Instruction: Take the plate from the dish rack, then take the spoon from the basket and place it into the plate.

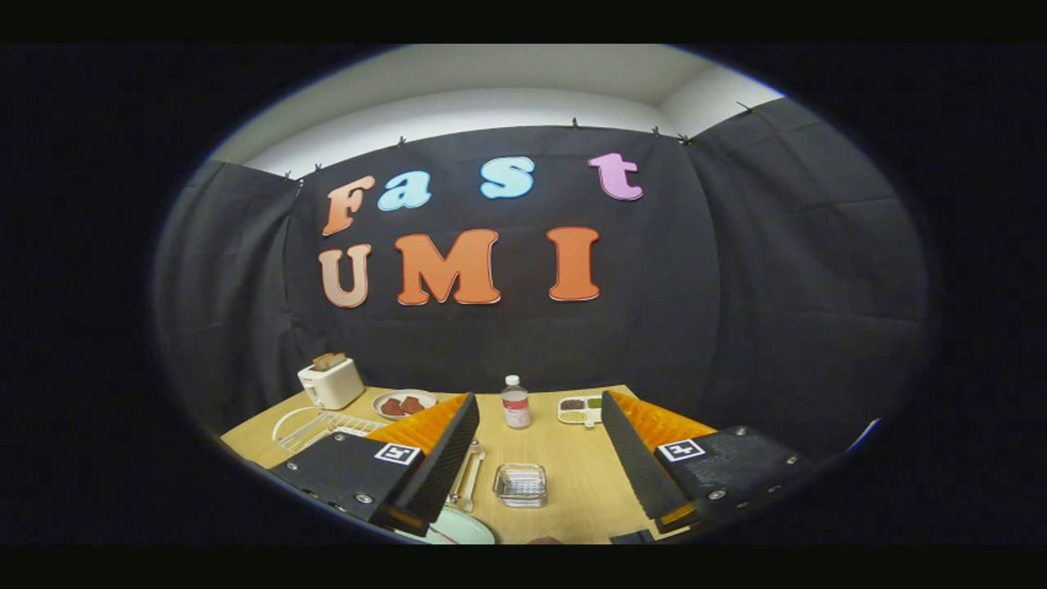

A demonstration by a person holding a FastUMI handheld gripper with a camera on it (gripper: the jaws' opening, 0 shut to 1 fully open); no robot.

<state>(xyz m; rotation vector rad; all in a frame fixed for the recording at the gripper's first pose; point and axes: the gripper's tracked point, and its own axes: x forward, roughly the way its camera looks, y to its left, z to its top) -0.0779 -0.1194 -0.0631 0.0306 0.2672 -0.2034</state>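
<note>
Wooden desk (572, 483), gripper (532, 483) fingers spread wide above it, glass dish (520, 484) between them, bottle (515, 402) beyond, dish rack (315, 427) left.

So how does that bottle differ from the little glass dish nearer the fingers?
The bottle stands tall and upright, with a white cap and a label; the glass dish is low, squarish and open-topped. The bottle sits beyond the open hand-held gripper, the glass dish between its fingers. Both are clear and rest on the wooden table.
</note>
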